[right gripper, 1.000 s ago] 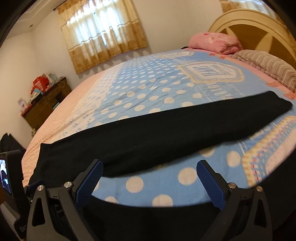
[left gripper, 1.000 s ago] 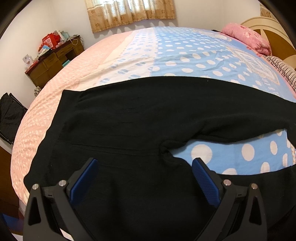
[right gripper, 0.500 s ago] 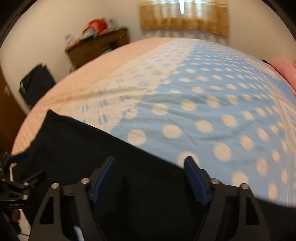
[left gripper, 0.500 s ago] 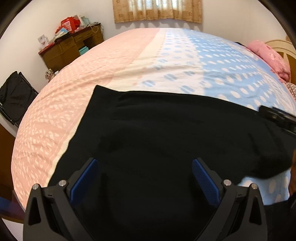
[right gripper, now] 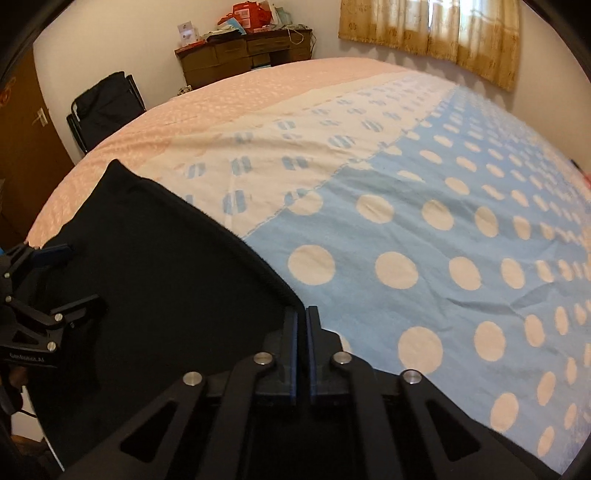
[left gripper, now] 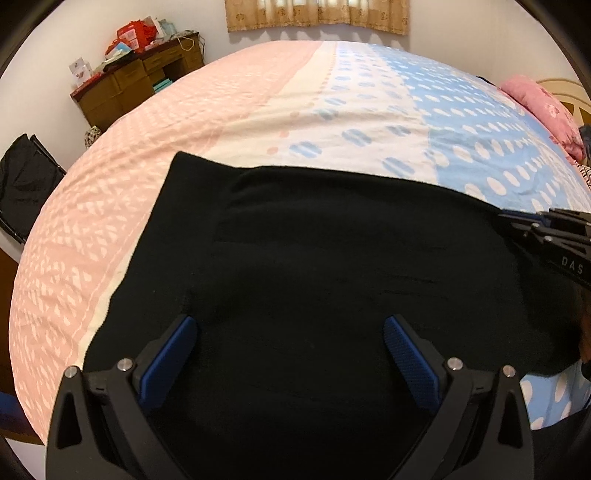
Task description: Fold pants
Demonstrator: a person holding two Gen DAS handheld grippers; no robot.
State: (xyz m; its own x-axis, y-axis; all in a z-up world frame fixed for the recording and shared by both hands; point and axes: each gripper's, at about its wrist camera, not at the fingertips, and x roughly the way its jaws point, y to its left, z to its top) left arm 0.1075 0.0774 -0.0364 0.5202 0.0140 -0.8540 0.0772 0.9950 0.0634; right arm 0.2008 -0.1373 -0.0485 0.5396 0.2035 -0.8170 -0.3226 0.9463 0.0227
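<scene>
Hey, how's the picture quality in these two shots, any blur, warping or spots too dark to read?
Left wrist view: sharp, strong fisheye bulge in the bed; black pants so dark that folds barely show. Right wrist view: same bulge, slight softness toward the far polka dots, bright curtained window behind; pants again nearly featureless.

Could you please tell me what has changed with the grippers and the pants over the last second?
The right gripper swung from the far leg toward the waist end and closed from wide open; it is now shut on the edge of the black pants. The left gripper shifted toward the waist end too, so the gap between the legs has left its view. Its jaws stayed open, and the pants stayed flat on the bed.
</scene>
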